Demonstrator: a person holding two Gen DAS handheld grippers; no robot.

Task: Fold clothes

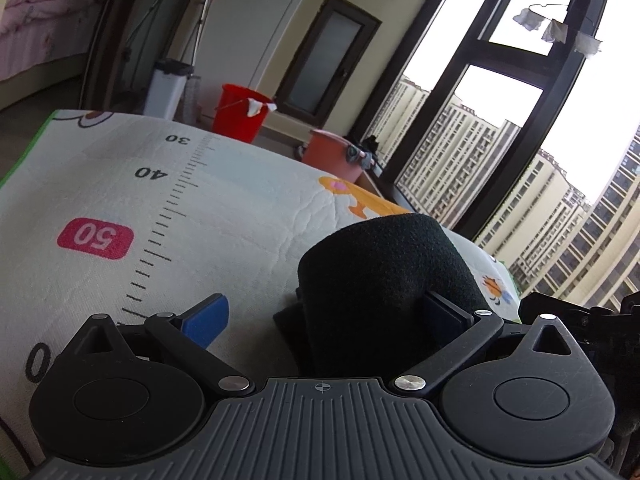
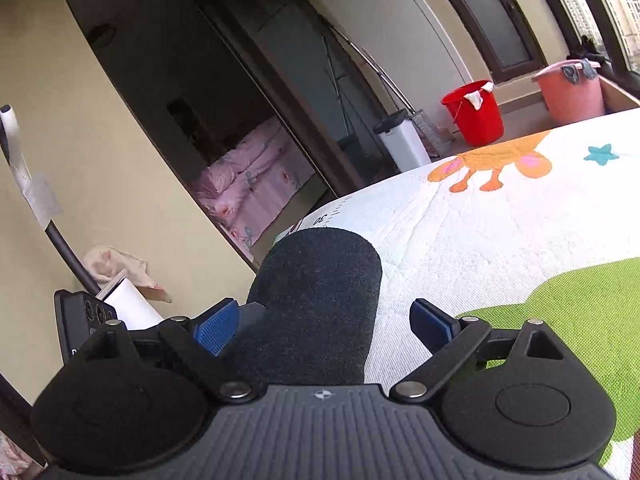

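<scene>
Both claws wide open; black garment (image 2: 316, 304) between, ungripped.

We see both tongs (image 1: 320, 316) (image 2: 324, 320): black linkage arms w/ silver screws, blue ribbed pads (image 1: 208, 318), grey ridged base, small crosshair mark centre.

Folded garment (image 1: 384, 288) on mat (image 1: 224, 216); two buckets (image 1: 239, 112) behind mat, apparently on floor.
</scene>
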